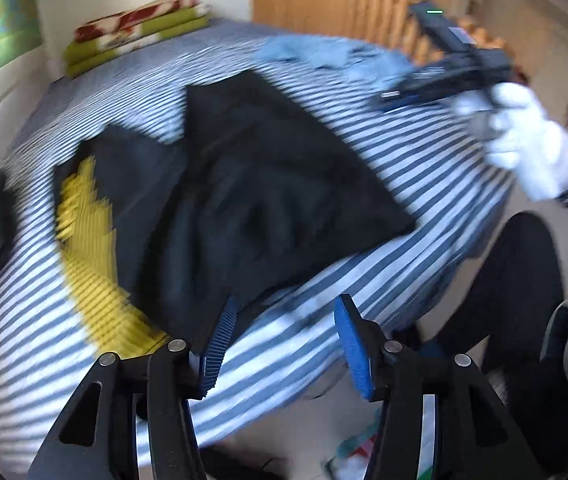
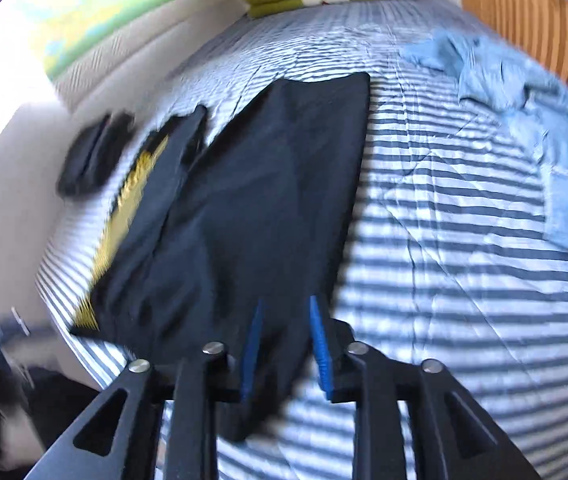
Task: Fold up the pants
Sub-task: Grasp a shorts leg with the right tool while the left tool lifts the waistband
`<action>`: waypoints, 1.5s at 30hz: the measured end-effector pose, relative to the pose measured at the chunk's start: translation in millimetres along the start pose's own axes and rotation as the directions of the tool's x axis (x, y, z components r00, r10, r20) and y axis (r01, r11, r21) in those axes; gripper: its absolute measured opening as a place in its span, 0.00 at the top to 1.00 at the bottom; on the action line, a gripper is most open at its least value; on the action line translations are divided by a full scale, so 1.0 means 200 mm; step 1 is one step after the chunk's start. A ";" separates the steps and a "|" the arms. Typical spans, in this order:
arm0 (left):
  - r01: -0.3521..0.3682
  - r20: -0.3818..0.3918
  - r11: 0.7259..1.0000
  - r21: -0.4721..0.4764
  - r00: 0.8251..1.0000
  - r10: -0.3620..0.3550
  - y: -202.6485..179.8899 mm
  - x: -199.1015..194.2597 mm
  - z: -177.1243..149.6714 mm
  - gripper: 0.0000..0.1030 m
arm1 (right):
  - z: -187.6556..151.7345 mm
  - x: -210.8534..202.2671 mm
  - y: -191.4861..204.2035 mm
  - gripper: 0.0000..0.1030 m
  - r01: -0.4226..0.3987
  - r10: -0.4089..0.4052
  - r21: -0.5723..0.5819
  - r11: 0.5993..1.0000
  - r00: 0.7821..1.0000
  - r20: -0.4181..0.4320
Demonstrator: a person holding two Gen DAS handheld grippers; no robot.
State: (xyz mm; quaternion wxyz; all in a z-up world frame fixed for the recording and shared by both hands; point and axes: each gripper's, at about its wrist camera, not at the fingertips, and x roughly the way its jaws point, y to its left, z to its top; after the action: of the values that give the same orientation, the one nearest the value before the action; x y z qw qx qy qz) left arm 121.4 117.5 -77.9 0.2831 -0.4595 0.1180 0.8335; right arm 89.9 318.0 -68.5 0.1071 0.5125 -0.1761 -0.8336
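- Striped bedsheet [image 1: 424, 184], blue and white, covers the bed; wooden slatted cabinet [image 1: 324, 8] behind it. Both views motion-blurred.
- Left wrist view: black pants [image 1: 251, 184] lie flat mid-sheet, a yellow patch [image 1: 91, 248] showing at their left edge.
- Left gripper [image 1: 284, 344] sits at the pants' near edge, jaws apart, striped sheet between the blue pads, released. Left pad is just at the fabric's hem; contact unclear in the blur.
- Beyond the pants' right side, a white-gloved hand [image 1: 524, 148] carries the right gripper [image 1: 388, 96], raised off the sheet.
- Light blue garment [image 1: 324, 56] crumpled past the pants' far end; folded green-red blanket [image 1: 139, 28] at the bed's head.
- Right wrist view: pants [image 2: 259, 200] run lengthwise away from the camera, blue garment [image 2: 532, 112] well to their right.
- Right gripper [image 2: 288, 344] over the pants' near end, jaws narrowly apart, dark cloth between the pads; clamped or loose, cannot tell.
- Small dark folded item [image 2: 91, 156] left of the pants.
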 end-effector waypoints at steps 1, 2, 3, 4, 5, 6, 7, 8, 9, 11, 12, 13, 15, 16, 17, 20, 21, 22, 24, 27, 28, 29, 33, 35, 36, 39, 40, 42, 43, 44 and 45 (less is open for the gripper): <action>0.044 0.006 0.999 0.021 0.999 -0.044 -0.08 0.06 0.06 0.47 | 0.03 0.01 -0.02 0.72 -0.008 0.008 0.016 1.000 1.000 0.000; 0.069 0.008 0.997 0.040 0.998 -0.069 -0.14 0.12 0.11 0.47 | 0.05 0.02 -0.03 0.72 -0.010 0.010 0.021 1.000 1.000 0.001; 0.090 0.000 0.993 0.071 0.996 -0.091 -0.22 0.20 0.16 0.47 | 0.06 0.02 -0.04 0.72 -0.010 0.010 0.022 1.000 1.000 0.000; 0.106 -0.016 0.990 0.098 0.994 -0.105 -0.27 0.28 0.19 0.47 | 0.07 0.02 -0.06 0.72 -0.011 0.012 0.025 1.000 1.000 -0.002; 0.115 -0.035 0.987 0.108 0.993 -0.112 -0.32 0.35 0.22 0.47 | 0.06 0.02 -0.08 0.72 -0.017 0.017 0.035 0.999 1.000 -0.003; 0.133 -0.060 0.985 0.108 0.990 -0.127 -0.35 0.43 0.25 0.47 | 0.06 0.01 -0.10 0.71 -0.025 0.025 0.043 0.999 1.000 -0.002; 0.155 -0.082 0.983 0.101 0.986 -0.147 -0.38 0.50 0.27 0.47 | 0.06 0.00 -0.12 0.71 -0.028 0.028 0.047 0.998 1.000 0.001; 0.182 -0.109 0.980 0.083 0.979 -0.172 -0.41 0.58 0.30 0.46 | 0.06 -0.01 -0.15 0.69 -0.028 0.027 0.051 0.998 1.000 0.006; 0.211 -0.136 0.975 0.071 0.970 -0.200 -0.41 0.65 0.33 0.45 | 0.07 -0.01 -0.18 0.66 -0.032 0.031 0.055 0.998 0.999 0.011; 0.231 -0.189 0.969 0.084 0.959 -0.212 -0.46 0.76 0.34 0.43 | 0.11 -0.01 -0.24 0.65 -0.040 0.039 0.076 0.996 0.999 0.025; 0.222 -0.205 0.971 0.091 0.958 -0.200 -0.48 0.80 0.34 0.43 | 0.14 0.00 -0.27 0.64 -0.044 0.041 0.092 0.995 0.999 0.033; 0.229 -0.213 0.970 0.086 0.955 -0.207 -0.49 0.83 0.34 0.42 | 0.18 0.01 -0.30 0.64 -0.053 0.049 0.107 0.993 0.998 0.040; 0.251 -0.197 0.963 0.101 0.954 -0.228 -0.50 0.83 0.34 0.41 | 0.27 0.05 -0.35 0.62 -0.084 0.079 0.130 0.988 0.996 0.046; 0.248 -0.192 0.962 0.118 0.956 -0.223 -0.51 0.83 0.34 0.43 | 0.31 0.07 -0.36 0.61 -0.092 0.087 0.137 0.986 0.995 0.046; 0.237 -0.188 0.963 0.129 0.959 -0.211 -0.50 0.83 0.34 0.54 | 0.37 0.11 -0.38 0.58 -0.096 0.090 0.143 0.985 0.995 0.046; 0.230 -0.182 0.970 0.076 0.960 -0.213 -0.43 0.84 0.35 0.76 | 0.56 0.26 -0.38 0.51 -0.070 0.065 0.135 0.988 0.997 0.047; 0.240 -0.181 0.969 0.049 0.957 -0.228 -0.41 0.84 0.35 0.76 | 0.61 0.31 -0.39 0.51 -0.068 0.062 0.139 0.988 0.997 0.046; 0.240 -0.176 0.970 0.032 0.957 -0.231 -0.39 0.84 0.35 0.76 | 0.68 0.38 -0.40 0.51 -0.070 0.065 0.151 0.986 0.997 0.042; 0.225 -0.166 0.974 0.030 0.962 -0.217 -0.38 0.82 0.34 0.68 | 0.77 0.48 -0.40 0.51 -0.050 0.047 0.148 0.988 0.999 0.025; 0.206 -0.159 0.975 0.089 0.969 -0.190 -0.42 0.81 0.33 0.55 | 0.89 0.64 -0.40 0.51 0.014 -0.015 0.143 0.990 1.000 0.005; 0.197 -0.152 0.974 0.110 0.972 -0.179 -0.43 0.82 0.32 0.56 | 0.91 0.67 -0.40 0.51 0.020 -0.020 0.146 0.989 1.000 -0.002; 0.185 -0.146 0.974 0.129 0.975 -0.166 -0.44 0.82 0.32 0.66 | 0.93 0.71 -0.41 0.54 0.021 -0.020 0.154 0.988 1.000 -0.010; 0.248 -0.152 0.968 0.022 0.958 -0.242 -0.36 0.82 0.37 0.94 | 0.95 0.80 -0.42 0.98 0.036 -0.032 0.178 0.983 0.999 -0.029; 0.289 -0.134 0.957 -0.013 0.948 -0.288 -0.35 0.78 0.39 0.95 | 0.95 0.75 -0.41 0.98 0.038 -0.040 0.157 0.987 0.999 0.007; 0.303 -0.118 0.953 -0.013 0.946 -0.302 -0.36 0.74 0.41 0.95 | 0.95 0.70 -0.40 0.98 0.033 -0.038 0.143 0.989 0.999 0.037; 0.318 -0.065 0.947 0.051 0.947 -0.314 -0.44 0.65 0.46 0.95 | 0.97 0.55 -0.44 0.98 -0.004 -0.016 0.164 0.986 0.993 0.117; 0.325 -0.056 0.945 0.046 0.945 -0.323 -0.45 0.64 0.47 0.95 | 0.97 0.51 -0.47 0.98 -0.009 -0.017 0.182 0.983 0.990 0.138; 0.333 -0.045 0.942 0.050 0.943 -0.331 -0.44 0.63 0.49 0.95 | 0.97 0.51 -0.49 0.98 0.033 -0.057 0.191 0.981 0.991 0.121; 0.329 -0.041 0.944 0.040 0.944 -0.327 -0.42 0.63 0.49 0.95 | 0.96 0.52 -0.49 0.98 0.066 -0.086 0.184 0.981 0.991 0.103; 0.333 -0.037 0.943 0.021 0.942 -0.333 -0.40 0.62 0.48 0.95 | 0.96 0.52 -0.48 0.98 0.079 -0.096 0.177 0.981 0.991 0.095; 0.343 -0.028 0.939 0.000 0.939 -0.343 -0.37 0.61 0.47 0.95 | 0.95 0.52 -0.47 0.98 0.086 -0.103 0.172 0.981 0.990 0.095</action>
State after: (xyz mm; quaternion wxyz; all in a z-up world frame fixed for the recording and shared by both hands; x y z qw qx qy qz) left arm 48.8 264.8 -123.1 0.4234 -0.4839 0.0421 0.7647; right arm -127.1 402.2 -112.4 0.0146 0.4837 -0.2260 -0.8454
